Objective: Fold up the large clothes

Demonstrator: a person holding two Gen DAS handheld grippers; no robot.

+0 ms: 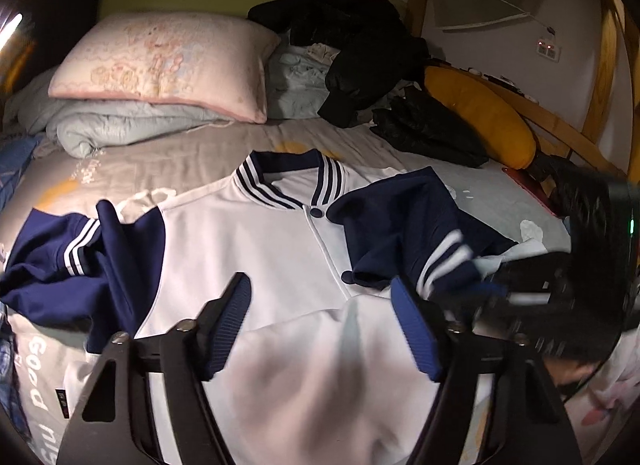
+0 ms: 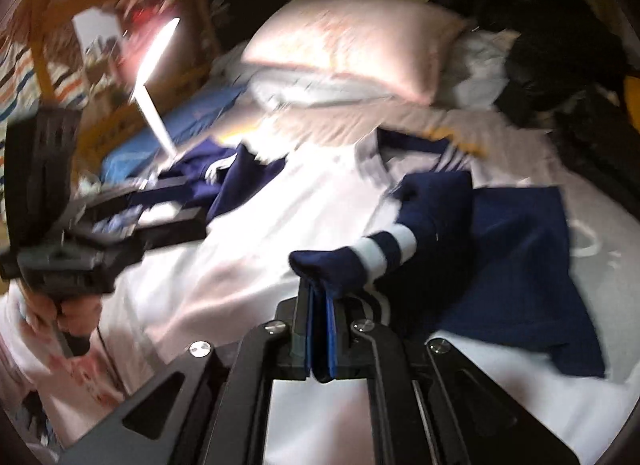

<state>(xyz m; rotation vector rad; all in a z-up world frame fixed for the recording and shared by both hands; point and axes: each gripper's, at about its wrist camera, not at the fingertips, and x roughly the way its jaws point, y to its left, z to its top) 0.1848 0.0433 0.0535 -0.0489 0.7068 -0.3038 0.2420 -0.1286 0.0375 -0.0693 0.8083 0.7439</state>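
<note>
A white jacket (image 1: 256,249) with navy sleeves and a striped collar (image 1: 288,181) lies face up on the bed. My left gripper (image 1: 324,317) hovers over its white front, jaws open, with only flat cloth below them. The left sleeve (image 1: 60,261) lies bunched at the jacket's side. My right gripper (image 2: 320,305) is shut on the navy striped cuff (image 2: 344,265) of the right sleeve (image 2: 516,265), which is drawn across the jacket front. In the left wrist view that cuff (image 1: 444,261) shows at the right, in the blurred right gripper (image 1: 516,297).
A pink pillow (image 1: 168,61) rests on a folded grey quilt (image 1: 120,125) at the bed's head. Black clothes (image 1: 360,61) and a yellow cushion (image 1: 480,113) lie at the far right by the wooden frame (image 1: 560,125). A bright lamp bar (image 2: 156,77) glows at the left.
</note>
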